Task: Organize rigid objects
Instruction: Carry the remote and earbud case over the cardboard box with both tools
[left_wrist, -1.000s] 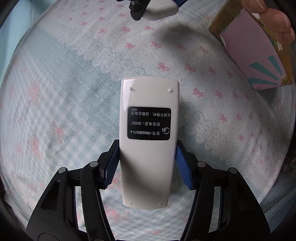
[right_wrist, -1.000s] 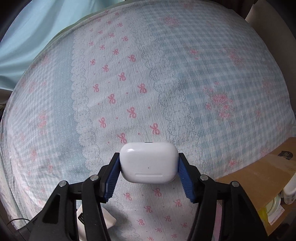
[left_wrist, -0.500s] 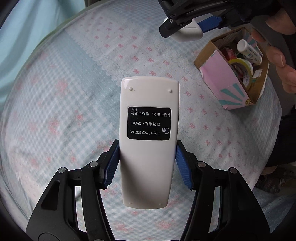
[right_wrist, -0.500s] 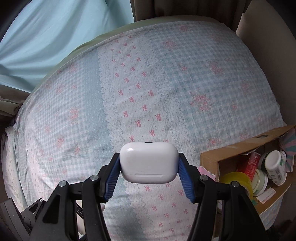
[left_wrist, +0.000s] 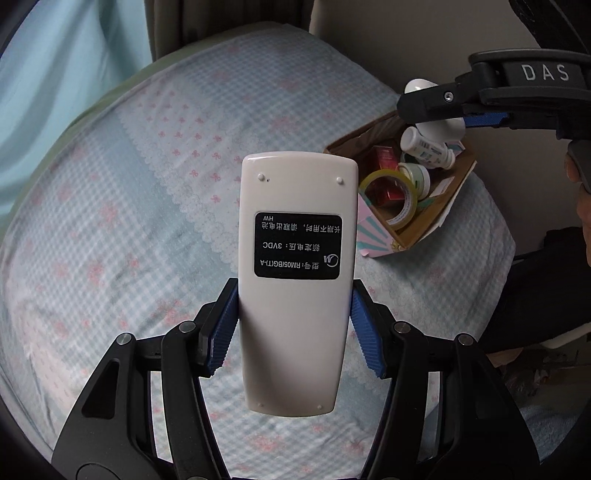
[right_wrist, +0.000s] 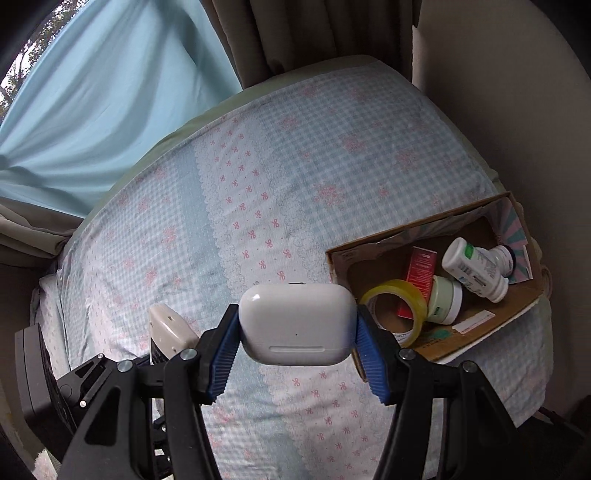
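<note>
Left gripper (left_wrist: 293, 326): fingers clamp a white remote control (left_wrist: 297, 273), label side up, above the bed (left_wrist: 110, 221) | Right gripper (right_wrist: 297, 349): fingers grip a white earbud case (right_wrist: 297, 325) beside the open cardboard box (right_wrist: 369, 254) | Box on the bed holds a yellow tape roll (right_wrist: 391, 310), a white bottle (right_wrist: 474, 269), a red packet (right_wrist: 419, 273)

"RM05/BG(T)-A" and "3VDC" on remote label (left_wrist: 297, 246); "DAS" on right gripper (left_wrist: 480, 118).
</note>
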